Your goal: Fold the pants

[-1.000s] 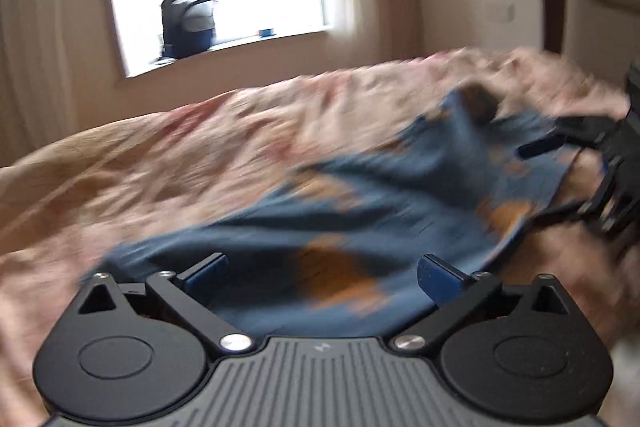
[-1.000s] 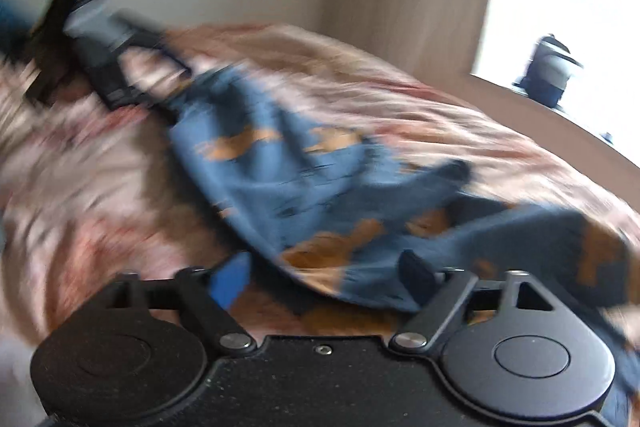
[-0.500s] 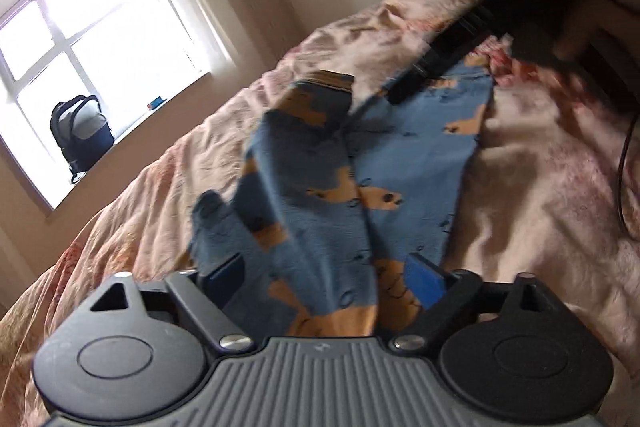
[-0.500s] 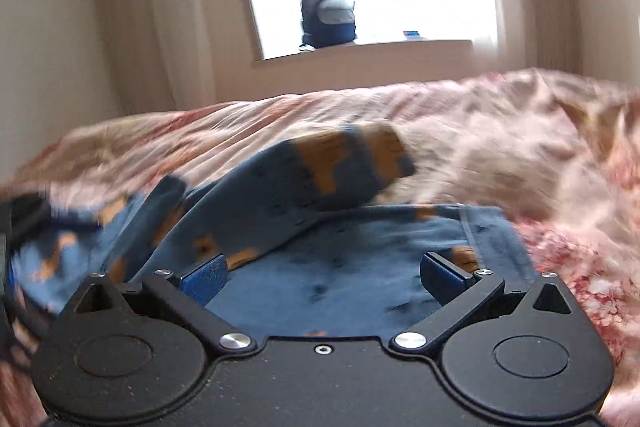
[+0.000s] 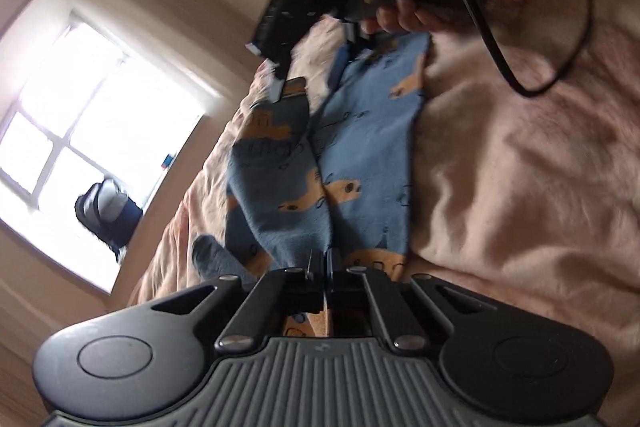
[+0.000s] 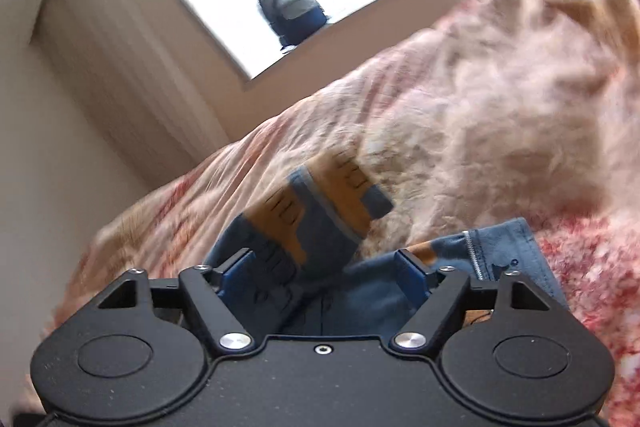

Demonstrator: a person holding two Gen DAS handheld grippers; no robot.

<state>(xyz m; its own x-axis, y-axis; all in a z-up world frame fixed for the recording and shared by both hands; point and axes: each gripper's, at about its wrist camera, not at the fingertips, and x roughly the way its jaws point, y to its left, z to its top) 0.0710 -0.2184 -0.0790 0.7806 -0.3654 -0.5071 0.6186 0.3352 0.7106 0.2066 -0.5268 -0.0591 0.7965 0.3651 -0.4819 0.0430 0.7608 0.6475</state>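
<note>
Pants (image 5: 360, 147) are the blue ones with the orange print, lying stretched out along the bed (image 5: 520, 187) on a pinkish floral cover. The left gripper (image 5: 327, 259) has its jaws pinched together on the near end of the fabric, so that end is clamped. At the far end, in the left wrist view, the right gripper (image 5: 312, 67) is down at the other edge of the pants, with the person's hand (image 5: 404, 11) wrapped around its handle and a black cable (image 5: 520, 83) looping over the cover. From the right wrist view, its jaws stand wide apart, with blue cloth bunched between the pads (image 6: 236, 275), not squeezed. One leg end (image 6: 336, 195) sits folded up just past them, and a hemmed edge lies to the right. A backpack (image 6: 292, 7) sits on the windowsill (image 6: 360, 15) behind the bed.
</note>
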